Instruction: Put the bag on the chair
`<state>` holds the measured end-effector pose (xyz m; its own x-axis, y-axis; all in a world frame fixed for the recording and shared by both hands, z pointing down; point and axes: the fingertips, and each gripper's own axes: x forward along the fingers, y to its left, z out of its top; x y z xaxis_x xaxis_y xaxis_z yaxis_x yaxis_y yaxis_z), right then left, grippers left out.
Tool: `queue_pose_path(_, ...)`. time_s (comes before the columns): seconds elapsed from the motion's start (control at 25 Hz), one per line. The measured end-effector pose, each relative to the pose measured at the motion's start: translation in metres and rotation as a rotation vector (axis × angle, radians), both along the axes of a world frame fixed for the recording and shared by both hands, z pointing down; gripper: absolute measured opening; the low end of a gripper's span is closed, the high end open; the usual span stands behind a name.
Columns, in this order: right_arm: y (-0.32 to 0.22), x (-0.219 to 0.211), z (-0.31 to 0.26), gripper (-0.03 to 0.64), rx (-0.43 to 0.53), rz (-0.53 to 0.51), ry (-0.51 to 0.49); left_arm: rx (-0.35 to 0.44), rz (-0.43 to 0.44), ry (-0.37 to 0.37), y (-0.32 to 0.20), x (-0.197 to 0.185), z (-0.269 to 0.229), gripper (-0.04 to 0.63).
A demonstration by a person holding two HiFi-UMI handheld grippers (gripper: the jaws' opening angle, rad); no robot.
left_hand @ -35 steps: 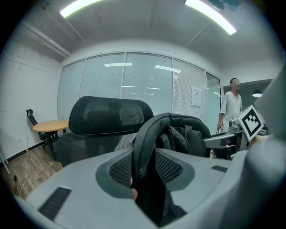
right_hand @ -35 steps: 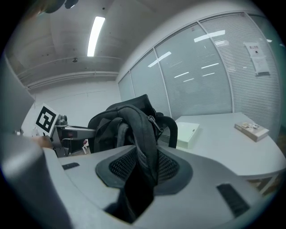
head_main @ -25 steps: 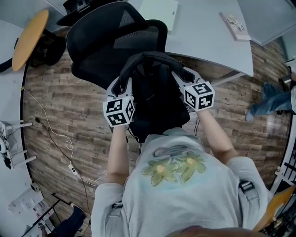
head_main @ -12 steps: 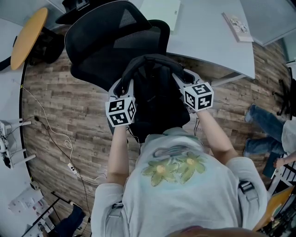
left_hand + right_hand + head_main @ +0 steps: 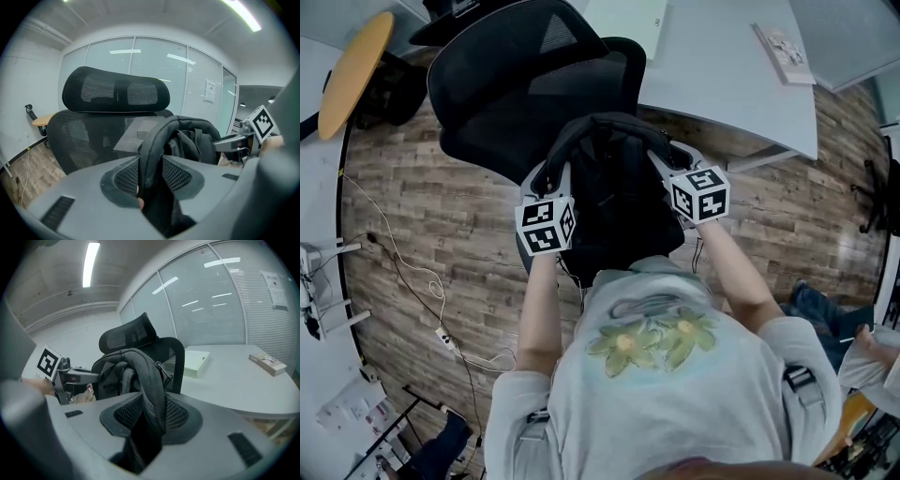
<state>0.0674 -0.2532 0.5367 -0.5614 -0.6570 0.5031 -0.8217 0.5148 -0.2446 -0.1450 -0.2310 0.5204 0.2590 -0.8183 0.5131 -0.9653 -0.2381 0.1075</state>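
A black backpack [image 5: 614, 192] hangs between my two grippers, just in front of a black mesh office chair [image 5: 516, 89]. My left gripper [image 5: 548, 178] is shut on one shoulder strap [image 5: 152, 154], which runs up between its pads [image 5: 126, 176]. The right gripper [image 5: 670, 164] is shut on the other strap [image 5: 152, 390]. In the left gripper view the bag [image 5: 192, 140] rises before the chair's backrest and headrest [image 5: 116, 93]. The right gripper view shows the bag [image 5: 124, 371] with the chair [image 5: 140, 341] behind it. The chair's seat is hidden by the bag.
A grey desk [image 5: 722, 66] stands behind and right of the chair, with a white box [image 5: 623, 23] and a book [image 5: 778, 49] on it. A round wooden table [image 5: 352, 75] is at the left. Cables [image 5: 422, 291] lie on the wood floor. Another person's leg [image 5: 820, 309] shows at right.
Both grippers and the bag have shifted very slightly toward the chair. The other person at the right has walked toward the lower right.
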Motion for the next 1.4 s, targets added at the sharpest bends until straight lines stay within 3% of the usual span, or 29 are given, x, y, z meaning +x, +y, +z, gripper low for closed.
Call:
queue_pose_path(0.8,0.007,-0.004,0.041,0.144,-0.083,-0.036,0.054,-0.089,-0.021,-0.017,0.012,-0.004,0.041,0.152)
queue_pose_path(1.08,0.009,-0.007,0.05,0.15,-0.062,-0.054,0.074,-0.096,-0.031,-0.012,0.017,-0.008,0.051,0.156)
queue_pose_path(1.4,0.001,-0.032,0.07,0.152,-0.043,-0.133,0.152,-0.138,-0.112,0.042,0.01,-0.037,0.084,0.176)
